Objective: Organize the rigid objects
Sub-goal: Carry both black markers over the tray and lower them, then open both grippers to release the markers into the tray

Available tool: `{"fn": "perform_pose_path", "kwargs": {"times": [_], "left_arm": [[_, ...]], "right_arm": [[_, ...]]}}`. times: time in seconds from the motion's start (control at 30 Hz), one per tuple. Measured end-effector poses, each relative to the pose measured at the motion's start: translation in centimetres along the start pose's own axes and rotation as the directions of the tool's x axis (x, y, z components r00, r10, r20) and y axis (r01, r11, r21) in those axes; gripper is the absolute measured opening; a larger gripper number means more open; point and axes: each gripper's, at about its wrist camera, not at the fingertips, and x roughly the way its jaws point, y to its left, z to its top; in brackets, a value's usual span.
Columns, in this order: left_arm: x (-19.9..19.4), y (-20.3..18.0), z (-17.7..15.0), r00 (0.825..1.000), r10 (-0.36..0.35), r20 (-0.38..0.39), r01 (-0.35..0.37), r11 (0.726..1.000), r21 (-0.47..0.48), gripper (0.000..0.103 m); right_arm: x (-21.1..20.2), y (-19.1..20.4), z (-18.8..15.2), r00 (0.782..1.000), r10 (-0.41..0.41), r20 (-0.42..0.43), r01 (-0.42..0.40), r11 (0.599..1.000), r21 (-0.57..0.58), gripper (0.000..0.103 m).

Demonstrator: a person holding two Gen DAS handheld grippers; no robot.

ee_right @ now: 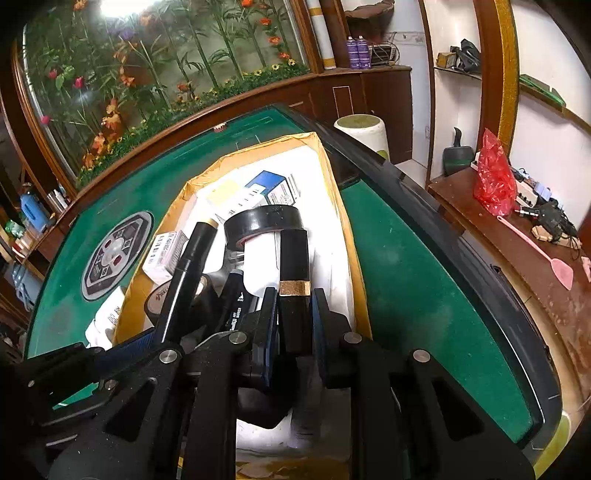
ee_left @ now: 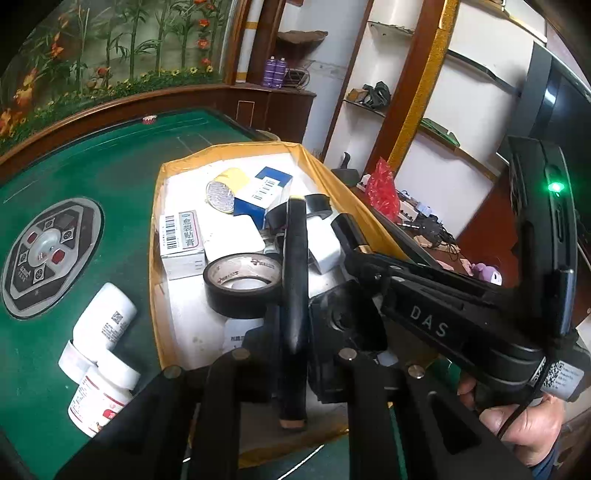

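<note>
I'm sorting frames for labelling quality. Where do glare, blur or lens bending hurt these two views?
Left wrist view: fisheye curves the green table's wooden rim; white box print stays sharp; the near black tube is soft. Right wrist view: a blown-out glare patch sits on the flower glass; shelf posts bow; the gold-banded tube is crisp.

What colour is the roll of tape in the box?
Black, seen best from the left wrist: the tape roll lies in the box.

Green felt table (ee_left: 122,158): yellow-rimmed box (ee_left: 157,236), two white bottles (ee_left: 105,321)
</note>
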Motion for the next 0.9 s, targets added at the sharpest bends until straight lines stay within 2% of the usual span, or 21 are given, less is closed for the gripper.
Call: {"fn": "perform_pose_path", "kwargs": {"times": [0.13,0.4,0.6,0.77,0.9], "left_arm": [[-0.2,-0.2,-0.2,1.000,-0.022,-0.013,0.022,1.000,-0.005,0.016],[-1.2,-0.2,-0.2,0.999,-0.034,-0.002,0.034,0.999,-0.001,0.016],[-2.3,0.4,-0.4,0.999,-0.035,0.007,0.035,0.999,0.010,0.016],[-4.5,2.6,-0.7,0.999,-0.011,0.037,0.010,1.000,0.011,0.016],[-6.1,5.8,-1.0,0.998,0.028,0.058,-0.025,0.999,-0.046,0.016]], "right_arm": [[-0.2,0.2,0.0,1.000,-0.010,-0.009,0.010,1.000,-0.001,0.018],[-1.6,0.2,0.1,1.000,-0.007,0.030,0.006,1.000,0.016,0.019],[-2.9,0.7,0.0,0.997,0.037,0.065,-0.039,0.999,0.025,0.019],[-3.7,2.5,-0.3,0.993,0.091,0.073,-0.090,0.996,-0.016,0.020],[-4.0,3.8,-0.5,0.990,0.120,0.079,-0.117,0.992,-0.040,0.020]]}}
